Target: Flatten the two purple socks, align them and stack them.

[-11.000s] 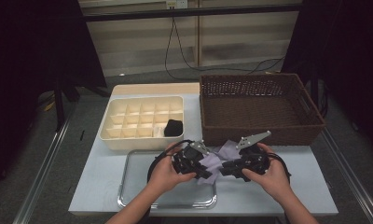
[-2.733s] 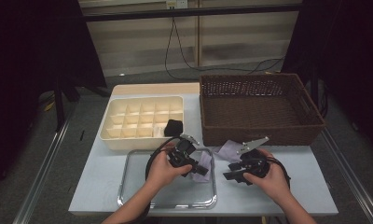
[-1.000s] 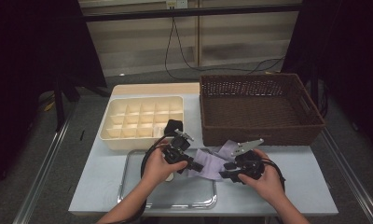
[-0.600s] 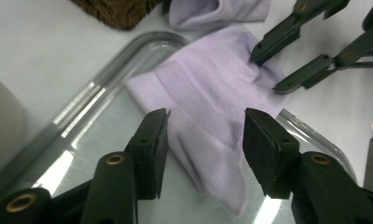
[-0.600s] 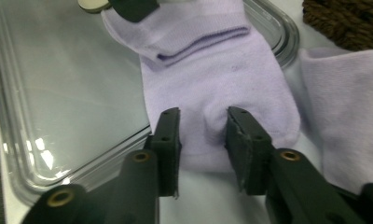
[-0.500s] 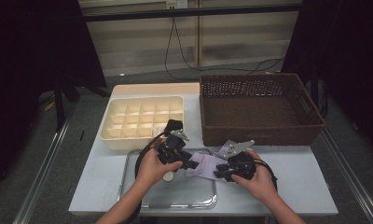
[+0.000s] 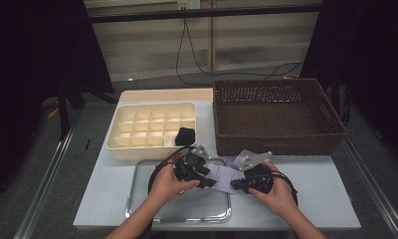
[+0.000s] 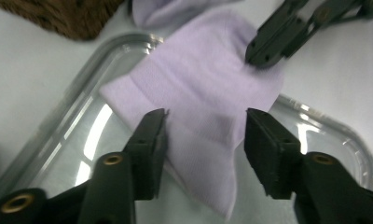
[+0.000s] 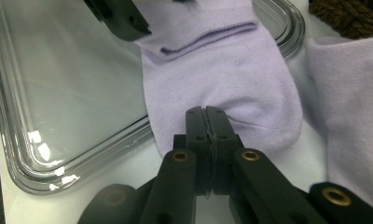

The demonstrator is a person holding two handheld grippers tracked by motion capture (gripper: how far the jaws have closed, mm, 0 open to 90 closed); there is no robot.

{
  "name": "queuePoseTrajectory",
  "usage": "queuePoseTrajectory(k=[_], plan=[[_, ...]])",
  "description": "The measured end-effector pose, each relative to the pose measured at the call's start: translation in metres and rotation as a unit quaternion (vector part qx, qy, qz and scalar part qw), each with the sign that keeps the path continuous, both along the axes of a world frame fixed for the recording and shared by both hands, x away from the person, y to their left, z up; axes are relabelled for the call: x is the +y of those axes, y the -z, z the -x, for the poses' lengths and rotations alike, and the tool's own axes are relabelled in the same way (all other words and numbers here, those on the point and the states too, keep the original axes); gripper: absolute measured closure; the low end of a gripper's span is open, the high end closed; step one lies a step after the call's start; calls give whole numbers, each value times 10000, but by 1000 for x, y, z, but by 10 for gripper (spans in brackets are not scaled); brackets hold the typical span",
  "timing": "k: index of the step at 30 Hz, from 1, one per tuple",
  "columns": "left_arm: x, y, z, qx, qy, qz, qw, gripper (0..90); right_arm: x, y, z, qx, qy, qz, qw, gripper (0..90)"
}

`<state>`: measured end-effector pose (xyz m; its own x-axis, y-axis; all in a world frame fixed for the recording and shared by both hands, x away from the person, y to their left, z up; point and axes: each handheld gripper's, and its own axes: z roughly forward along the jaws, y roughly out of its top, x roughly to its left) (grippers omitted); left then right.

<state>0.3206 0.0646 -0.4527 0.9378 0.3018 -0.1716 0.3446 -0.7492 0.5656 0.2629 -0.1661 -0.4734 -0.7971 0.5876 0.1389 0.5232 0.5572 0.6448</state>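
I am seeing my right gripper (image 9: 206,116) with jaws just closing, now clamped together on the lilac sock's (image 9: 222,79) near edge. My left gripper (image 8: 205,140) is holding its jaws apart, straddling the sock over the steel tray (image 7: 137,211). At twelve o'clock, the wicker basket (image 7: 276,144) is sitting on the counter (image 7: 326,199).

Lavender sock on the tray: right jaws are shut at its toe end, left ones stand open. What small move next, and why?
Probably close the left gripper on the sock. Its jaws straddle the cuff end without pressing it, while the right gripper is shut on the toe end over the tray rim. With both ends gripped, the sock could be lifted or folded.
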Motion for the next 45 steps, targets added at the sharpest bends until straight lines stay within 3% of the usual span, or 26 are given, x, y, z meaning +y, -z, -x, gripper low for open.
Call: queuePoseTrajectory(k=[6,9,10,11,13,14,16,17,20,21,22,24,26,27,30,32,33,35,39,42,43,45], plan=[[-1,5,3,-66,-31,-62,10000,528,1,0,-1,60,-42,1,10000,900],[-2,5,6,-205,-60,-136,9997,617,1,-1,-1,51,-29,62,10000,900],[-3,3,7,-320,69,-333,9989,665,2,-1,-1,56,-22,55,10000,900],[-4,3,9,-228,-39,-297,9993,719,2,-1,-1,52,-17,59,10000,900],[-4,1,7,-134,8,-365,9992,816,2,0,-1,52,-19,21,10000,900],[-4,1,8,13,-148,-228,9996,840,2,0,-1,41,-8,5,10000,900],[1,-3,4,137,-130,-193,9996,849,1,0,0,4,-4,11,10000,900],[1,-3,4,137,-130,-193,9996,850,0,0,1,11,-4,3,10000,900],[16,-8,-4,361,-498,209,9979,851,-2,0,3,76,2,-50,10000,900],[21,-8,-7,418,-489,248,9976,850,-2,0,3,77,-6,-44,10000,900],[23,-7,-7,484,-652,318,9962,850,-3,0,4,74,-10,-47,10000,900],[28,-6,-11,495,-619,259,9965,848,-3,0,5,82,-22,-43,10000,900],[33,-2,-14,625,-813,397,9939,847,-4,-1,8,133,-32,-16,9999,900],[36,-3,-17,538,-734,238,9956,846,-5,-1,10,158,-44,-50,9999,900],[37,-2,-20,588,-920,354,9934,839,-7,-1,14,252,2,-90,9996,900],[39,-4,-22,460,-911,252,9945,824,-8,-1,17,244,8,-95,9997,900],[40,-4,-22,401,-939,260,9944,811,-9,-1,18,254,15,-86,9996,900],[42,-7,-24,482,-984,427,9931,796,-10,-2,20,254,13,-92,9996,900],[34,-16,-19,483,-785,677,9934,753,-12,-2,22,238,48,-83,9997,900],[22,-19,-12,368,-546,734,9951,674,-11,-1,22,233,60,-93,9997,900],[18,-19,-10,302,-507,636,9962,632,-11,-2,22,258,78,-84,9996,900],[12,-15,-9,413,-414,628,9963,595,-11,-2,22,258,89,-85,9996,900]])
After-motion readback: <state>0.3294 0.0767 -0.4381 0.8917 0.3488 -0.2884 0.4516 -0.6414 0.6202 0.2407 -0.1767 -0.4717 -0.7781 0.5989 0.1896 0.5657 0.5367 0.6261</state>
